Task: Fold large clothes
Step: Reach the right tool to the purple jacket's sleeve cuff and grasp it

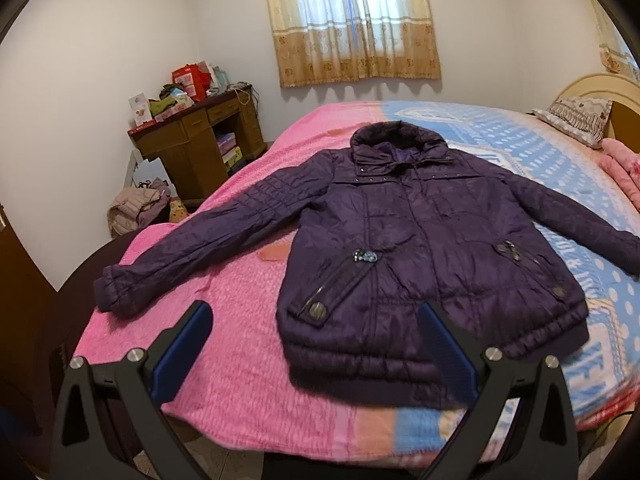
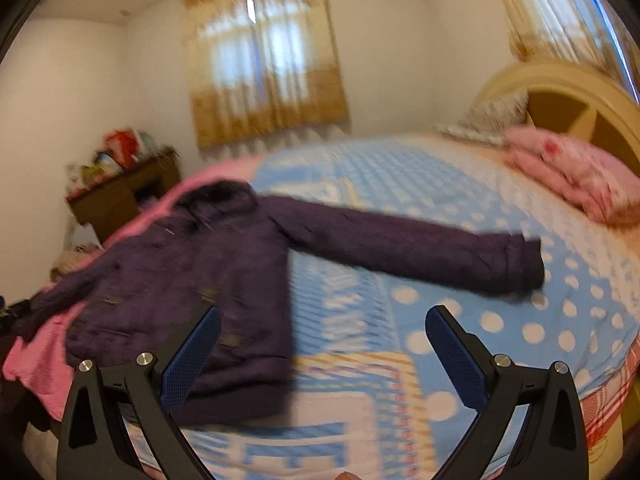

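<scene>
Bed [image 1: 240,380], pink-and-blue blanket, takes up most of both views; everything below is placed relative to it. Purple padded jacket [image 1: 420,248] lies flat on the bed's middle, front up, collar toward the far wall, hem toward the near edge, both sleeves spread out sideways: left sleeve [image 1: 192,248] over the pink half, right sleeve [image 2: 408,252] over the blue dotted half, cuff pointing to the headboard end. Judgement: folding not yet begun; this is the approach step, garment laid out and untouched. Left gripper [image 1: 316,344] hangs above the bed's near edge by the hem corner, fingers spread wide, nothing between them. Right gripper [image 2: 324,344] likewise spread and empty, over the blue blanket between hem and right sleeve. Right wrist view is motion-blurred, so its height above the bed is uncertain. Next move likely calls for each gripper to reach a cuff, pinch through thick padding, and carry the sleeve across the chest.
</scene>
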